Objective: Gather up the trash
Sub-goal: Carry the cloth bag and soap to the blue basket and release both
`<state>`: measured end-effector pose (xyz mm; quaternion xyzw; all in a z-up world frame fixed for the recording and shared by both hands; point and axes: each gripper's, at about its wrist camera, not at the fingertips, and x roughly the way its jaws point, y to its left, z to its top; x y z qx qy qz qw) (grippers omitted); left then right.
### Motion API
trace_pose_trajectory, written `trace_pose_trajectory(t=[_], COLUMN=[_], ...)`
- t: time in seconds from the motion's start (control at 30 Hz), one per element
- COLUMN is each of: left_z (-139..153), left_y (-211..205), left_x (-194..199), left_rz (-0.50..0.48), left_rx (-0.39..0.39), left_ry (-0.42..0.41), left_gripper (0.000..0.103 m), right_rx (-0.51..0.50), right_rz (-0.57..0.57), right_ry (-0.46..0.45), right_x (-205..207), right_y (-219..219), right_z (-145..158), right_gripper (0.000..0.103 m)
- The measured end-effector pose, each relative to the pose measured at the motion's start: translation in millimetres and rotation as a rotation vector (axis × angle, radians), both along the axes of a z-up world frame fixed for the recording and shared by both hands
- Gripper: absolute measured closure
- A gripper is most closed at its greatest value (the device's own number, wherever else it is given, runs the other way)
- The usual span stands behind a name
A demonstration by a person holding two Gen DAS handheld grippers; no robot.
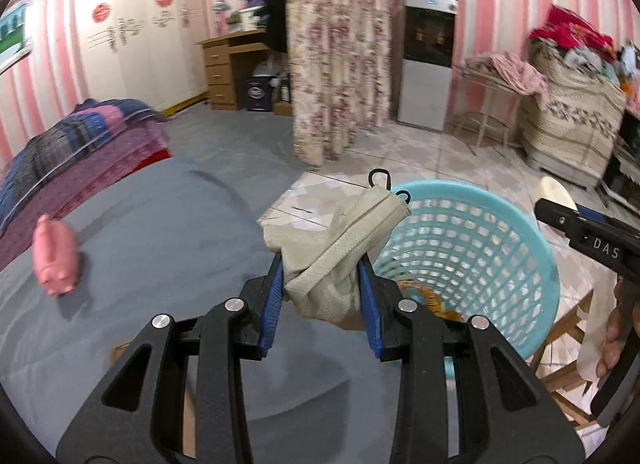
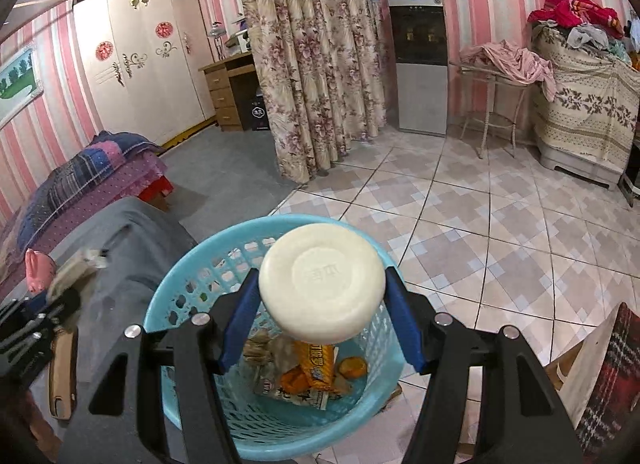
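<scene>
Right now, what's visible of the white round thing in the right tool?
The white disc looks like a soap bar: smooth, matte, rounded edges, with a circular recess bearing faint embossed characters. The right tool clamps it at its left and right edges between blue pads. It faces the camera, directly above the open turquoise basket, touching nothing else.

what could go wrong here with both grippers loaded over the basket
1. The right gripper pinches the round white soap bar only at its edges; a smooth bar could slip out early, though it hangs above the blue basket.
2. The crumpled beige mask in the left gripper sits beside the basket rim, above the grey cover; released now, it may miss.
3. Its black ear loop could snag the rim or a finger.
</scene>
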<state>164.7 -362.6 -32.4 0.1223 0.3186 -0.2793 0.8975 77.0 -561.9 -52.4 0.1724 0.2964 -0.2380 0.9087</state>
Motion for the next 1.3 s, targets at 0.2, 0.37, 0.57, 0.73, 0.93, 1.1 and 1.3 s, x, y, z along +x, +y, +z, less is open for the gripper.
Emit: trace_pose_trajectory(t=[0.2, 0.37, 0.57, 0.73, 0.93, 1.1, 1.3], left_z=[-21.2, -21.5, -8.1, 7.3, 19.9, 25.0, 27.2], left_y=[-45.5, -65.0, -45.9, -3.5, 39.4, 68.3, 105.6], left_x=[11.3, 17.5, 24.6, 24.3, 19.2, 14.9, 9.9], left_rz=[-0.08, -0.112, -0.063, 0.035, 0.128, 0.179, 0.234], left_rx=[0.038, 0.046, 0.031, 0.022, 0.024, 0.007, -0.019], left_ry=[0.048, 0.046, 0.011, -0.061, -0.11, -0.114, -0.101], left_gripper=[0.069, 0.047, 0.023, 0.008, 0.006, 0.006, 0.006], right_rx=[-0.012, -0.007, -0.006, -0.026, -0.055, -0.071, -0.067], right_rz=[-0.021, -0.041, -0.047, -0.028, 0.02, 0.048, 0.046], right_ry=[0.028, 0.026, 0.033, 0.039, 0.058, 0.095, 0.088], right_x=[-1.2, -5.1, -4.9, 1.2, 19.4, 36.3, 41.2], right_y=[-6.1, -14.0, -17.4, -9.1, 14.4, 28.8, 39.5], right_z=[-4.0, -4.4, -7.0, -5.7, -9.7, -16.9, -15.8], right_gripper=[0.042, 0.042, 0.042, 0.042, 0.042, 0.042, 0.023])
